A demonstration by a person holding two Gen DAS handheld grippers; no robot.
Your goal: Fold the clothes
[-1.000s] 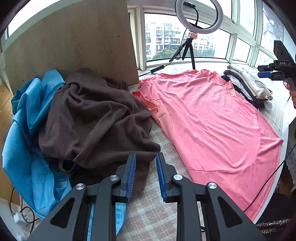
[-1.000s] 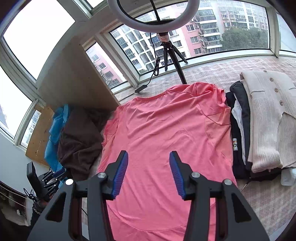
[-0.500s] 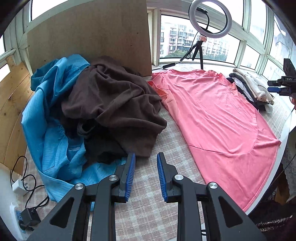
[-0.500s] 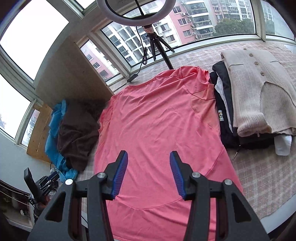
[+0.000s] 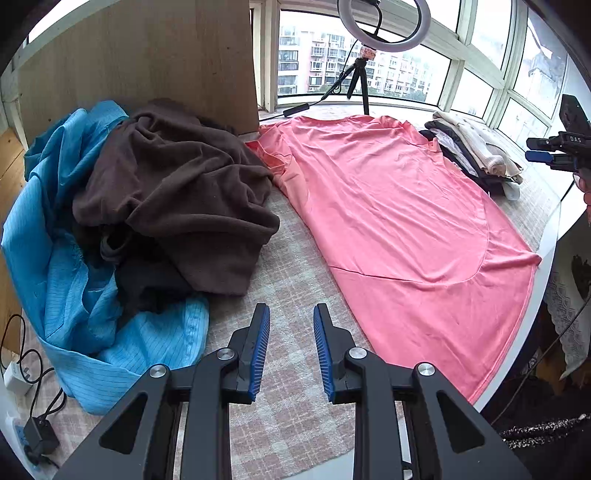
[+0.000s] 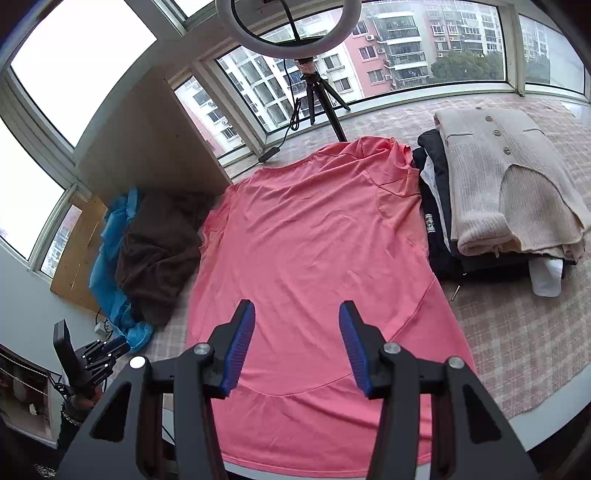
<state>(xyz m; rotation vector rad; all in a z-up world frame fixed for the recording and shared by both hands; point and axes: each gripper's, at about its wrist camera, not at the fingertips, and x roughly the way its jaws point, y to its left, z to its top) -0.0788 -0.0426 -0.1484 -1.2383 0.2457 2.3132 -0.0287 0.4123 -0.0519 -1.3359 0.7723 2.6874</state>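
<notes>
Pink jersey fills most of what I see: the pink shirt (image 6: 314,258) lies spread flat on the checked cloth (image 5: 291,266), collar toward the window, its hem hanging over the near rim of the table (image 5: 543,291), so its lowest edge is cut off in my right view. One sleeve is folded under itself beside the brown garment (image 5: 177,188), and I cannot make out its shape. That brown heap covers much of the blue garment (image 5: 70,295) and a darker piece beneath it, which I cannot identify. In the folded stack (image 6: 509,199) only the cream knit on top shows fully; the dark and white items under it show only their edges.

My right tongs (image 6: 297,345) hang above the shirt's lower half, blue pads set well apart with nothing between them, not touching the fabric. My left tongs (image 5: 291,350) are over bare checked cloth, between the blue garment and the shirt's long side edge, which is just beside my right pad; the pads stand parted by a narrow gap, gripping nothing. A ring light (image 6: 291,33) on a tripod stands at the window beyond the collar.
</notes>
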